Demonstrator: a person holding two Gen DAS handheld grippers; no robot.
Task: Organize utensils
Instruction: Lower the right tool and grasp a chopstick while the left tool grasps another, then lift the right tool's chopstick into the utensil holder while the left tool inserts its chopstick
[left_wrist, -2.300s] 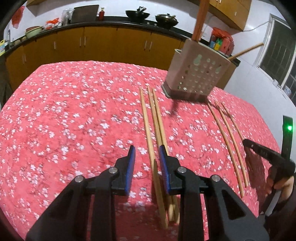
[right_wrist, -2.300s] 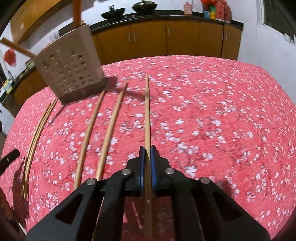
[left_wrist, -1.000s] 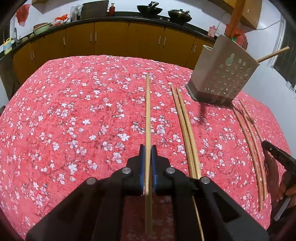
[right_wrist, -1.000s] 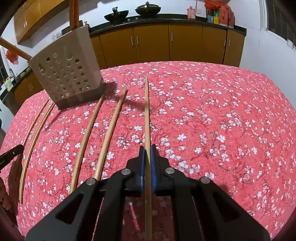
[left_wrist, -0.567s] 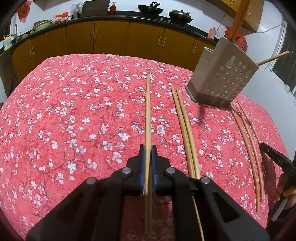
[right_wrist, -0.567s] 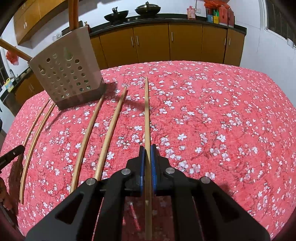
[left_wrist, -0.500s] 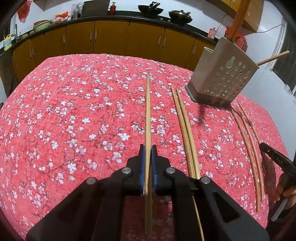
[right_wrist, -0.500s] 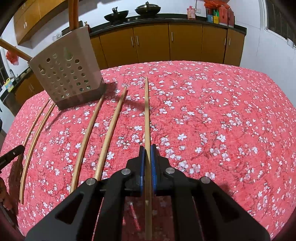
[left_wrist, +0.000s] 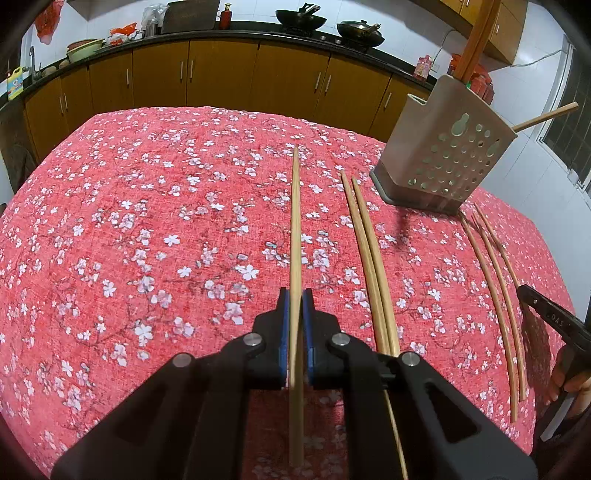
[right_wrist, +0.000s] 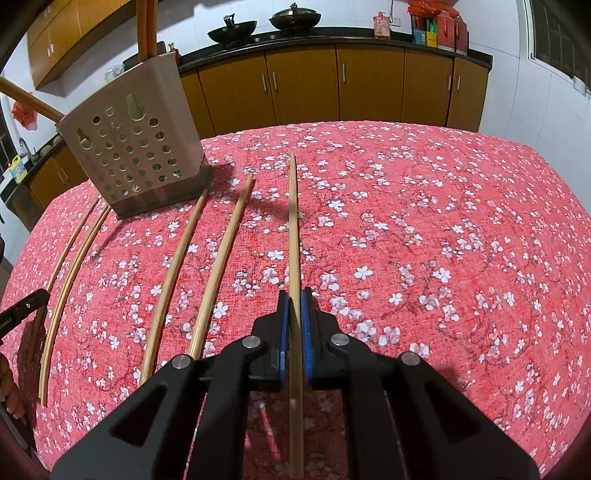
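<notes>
My left gripper (left_wrist: 295, 295) is shut on a long wooden chopstick (left_wrist: 295, 229) that runs forward between its blue pads, above the red flowered tablecloth (left_wrist: 147, 229). My right gripper (right_wrist: 294, 295) is shut on another chopstick (right_wrist: 293, 221) in the same way. A beige perforated utensil holder (left_wrist: 439, 155) stands at the far right in the left wrist view and at the far left (right_wrist: 133, 147) in the right wrist view, with chopsticks standing in it. Two loose chopsticks (left_wrist: 369, 258) lie right of my left gripper; three more (left_wrist: 495, 280) lie further right.
Two loose chopsticks (right_wrist: 192, 269) lie left of my right gripper, with a thinner pair (right_wrist: 70, 273) beyond them. The other gripper's tip (left_wrist: 550, 321) and a hand show at the right edge. Wooden kitchen cabinets (left_wrist: 221, 77) with woks on the counter stand behind the table.
Since the earliest frames my left gripper has closed on a chopstick and lifted it. Over the last second neither gripper has moved.
</notes>
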